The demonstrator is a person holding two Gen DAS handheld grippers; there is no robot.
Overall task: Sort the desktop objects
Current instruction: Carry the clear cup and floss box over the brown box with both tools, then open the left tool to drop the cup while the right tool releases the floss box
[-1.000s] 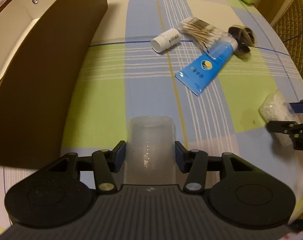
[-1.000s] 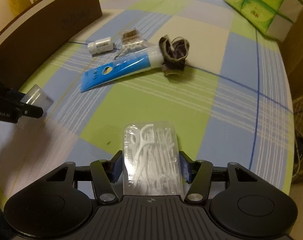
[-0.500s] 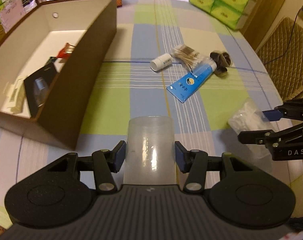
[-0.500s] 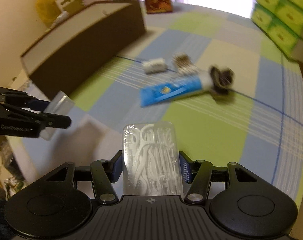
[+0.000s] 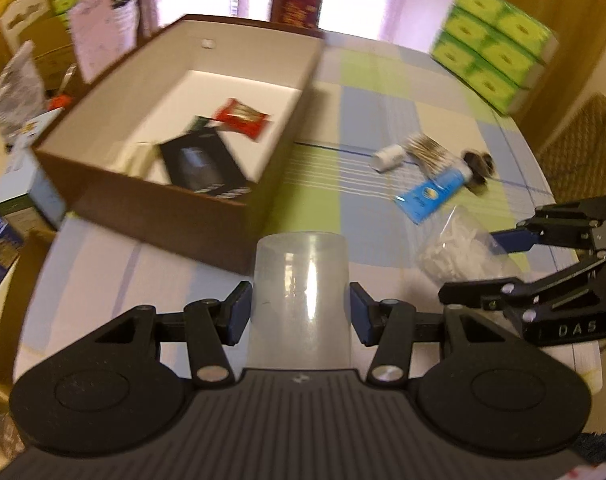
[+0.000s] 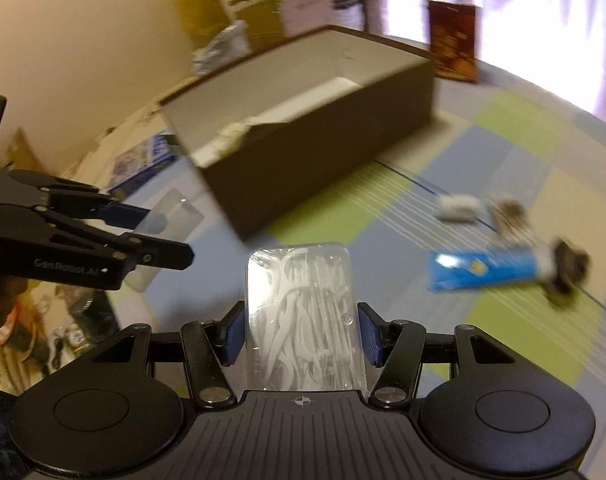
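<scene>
**deskwatcher:** Both grippers have lifted since a second ago, so the brown box (image 5: 175,204) now shows its inside at the upper left of the left wrist view, where before only its outer wall was visible. Left gripper (image 5: 301,312) is clamped on a frosted plastic cup (image 5: 301,280), blue pads (image 5: 239,312) pressed on both sides, cup low in the centre of the frame, off the checked tablecloth (image 5: 379,120).

**tidyfan:** And the right one?

**deskwatcher:** Right gripper (image 6: 301,338) is squeezed on a clear case of floss picks (image 6: 303,312), bottom centre of its own view. In the left view that case sits at the right edge, held in the air.

**tidyfan:** What's left on the table?

**deskwatcher:** At the right of the right wrist view: a blue tube (image 6: 487,270), a small white bottle (image 6: 459,208), a bundle of cotton swabs (image 5: 427,148) and a dark hair tie (image 6: 569,270) touching the tube's cap end. All quite blurred. Inside the box there's a red packet (image 5: 245,118) and a black card (image 5: 201,162).
</scene>
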